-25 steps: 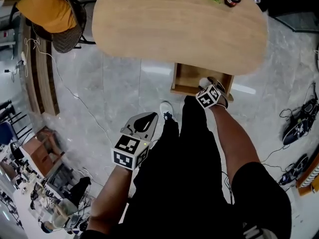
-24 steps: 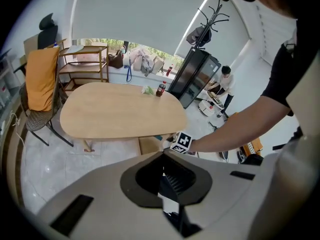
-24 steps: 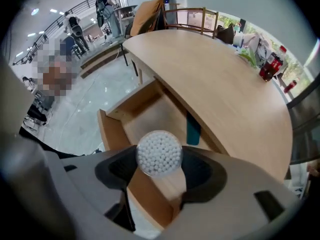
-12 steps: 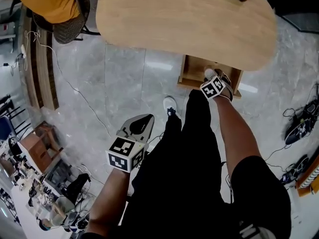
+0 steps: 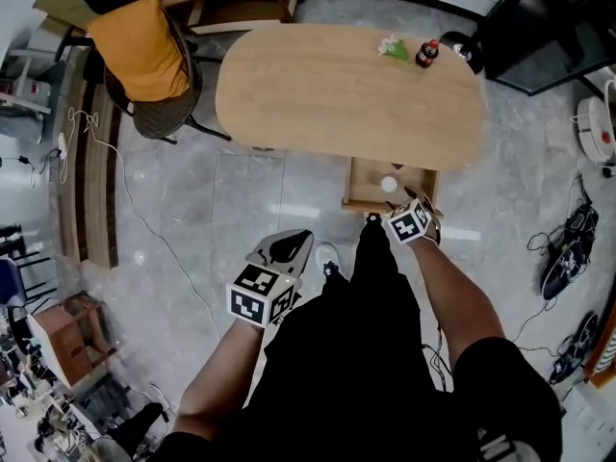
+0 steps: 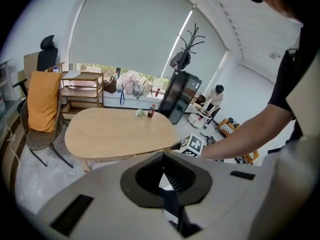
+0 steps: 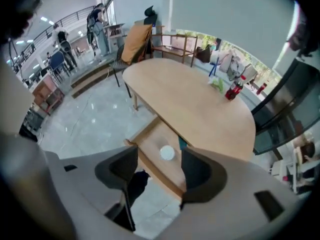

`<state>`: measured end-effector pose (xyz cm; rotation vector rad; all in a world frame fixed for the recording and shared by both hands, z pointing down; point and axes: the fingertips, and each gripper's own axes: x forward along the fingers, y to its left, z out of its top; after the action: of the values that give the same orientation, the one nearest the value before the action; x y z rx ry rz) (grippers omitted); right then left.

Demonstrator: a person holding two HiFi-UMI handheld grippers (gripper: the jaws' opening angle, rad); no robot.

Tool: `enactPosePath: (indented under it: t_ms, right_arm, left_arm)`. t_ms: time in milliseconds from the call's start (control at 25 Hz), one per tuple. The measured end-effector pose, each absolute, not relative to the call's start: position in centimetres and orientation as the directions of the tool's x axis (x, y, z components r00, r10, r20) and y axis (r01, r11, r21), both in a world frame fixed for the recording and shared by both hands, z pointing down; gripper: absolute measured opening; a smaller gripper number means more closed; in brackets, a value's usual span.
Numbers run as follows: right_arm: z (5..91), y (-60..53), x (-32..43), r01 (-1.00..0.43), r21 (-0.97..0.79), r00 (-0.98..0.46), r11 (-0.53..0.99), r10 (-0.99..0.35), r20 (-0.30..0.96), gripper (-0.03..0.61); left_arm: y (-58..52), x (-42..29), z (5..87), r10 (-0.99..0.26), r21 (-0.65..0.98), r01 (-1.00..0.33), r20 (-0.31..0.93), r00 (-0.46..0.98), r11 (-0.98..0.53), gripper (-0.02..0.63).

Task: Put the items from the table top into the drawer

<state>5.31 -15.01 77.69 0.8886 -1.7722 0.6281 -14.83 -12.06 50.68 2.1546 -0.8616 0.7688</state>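
Note:
On the oval wooden table (image 5: pixel 337 94), at its far right, a cola bottle (image 5: pixel 424 54) stands next to a small green-and-white bunch (image 5: pixel 392 47). Both also show in the right gripper view, the bottle (image 7: pixel 233 91) beside the bunch (image 7: pixel 218 85). Under the near edge the drawer (image 5: pixel 366 189) is pulled out, and a white round item (image 5: pixel 389 184) lies inside. My right gripper (image 5: pixel 416 216) hovers just in front of the drawer (image 7: pixel 150 166), open and empty, with the white item (image 7: pixel 167 153) seen between its jaws. My left gripper (image 5: pixel 286 248) hangs low by my left leg, shut on nothing (image 6: pixel 164 174).
A chair with an orange cloth (image 5: pixel 149 61) stands at the table's left end. A black cabinet (image 5: pixel 539 17) fills the far right corner. Cables and shoes (image 5: pixel 568 258) lie on the floor at right. A long wooden bench (image 5: pixel 91 181) runs along the left. My legs and a shoe (image 5: pixel 327 256) are below.
My right gripper has drawn back from the drawer, and the white round item now lies apart from it inside. The head view has pulled back. The left gripper has barely moved.

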Motion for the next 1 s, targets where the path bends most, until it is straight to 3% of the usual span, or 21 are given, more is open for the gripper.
enactPosePath:
  t_ms: [40, 200, 240, 360, 480, 720, 1000]
  right_arm:
    - [74.8, -15.3, 5.1, -0.828, -0.017, -0.239, 0.560, -0.327, 0.914, 0.260]
    - [62.0, -14.7, 3.0, -0.898, -0.176, -0.383, 0.403, -0.522, 0.762, 0.031]
    - [58.7, -13.5, 2.0, -0.895, -0.250, -0.429, 0.370, -0.555, 0.713, 0.018]
    - [50.1, -9.9, 0.1, -0.854, -0.407, -0.513, 0.324, -0.656, 0.555, 0.005]
    - [44.2, -7.1, -0.7, -0.821, -0.452, -0.546, 0.350, -0.714, 0.439, 0.003]
    - [37.4, -3.2, -1.8, -0.808, -0.369, -0.578, 0.459, -0.740, 0.345, 0.005]
    - [33.4, 1.2, 2.3, -0.788, -0.424, -0.574, 0.447, -0.783, 0.241, 0.005]
  left_arm:
    - [-12.1, -14.7, 49.7, -0.360, 0.364, -0.736, 0.695, 0.622, -0.570, 0.005]
    - [-11.5, -14.6, 45.3, -0.383, 0.331, -0.675, 0.625, 0.680, -0.659, 0.005]
    - [-10.7, -14.6, 44.3, -0.378, 0.331, -0.660, 0.612, 0.694, -0.675, 0.005]
    - [-8.5, -14.2, 42.3, -0.360, 0.328, -0.609, 0.574, 0.736, -0.722, 0.005]
    - [-7.5, -13.4, 41.3, -0.350, 0.321, -0.577, 0.548, 0.760, -0.752, 0.005]
    - [-5.4, -11.9, 37.5, -0.358, 0.294, -0.533, 0.484, 0.799, -0.793, 0.005]
    - [-2.5, -9.1, 34.8, -0.402, 0.269, -0.537, 0.426, 0.811, -0.800, 0.005]
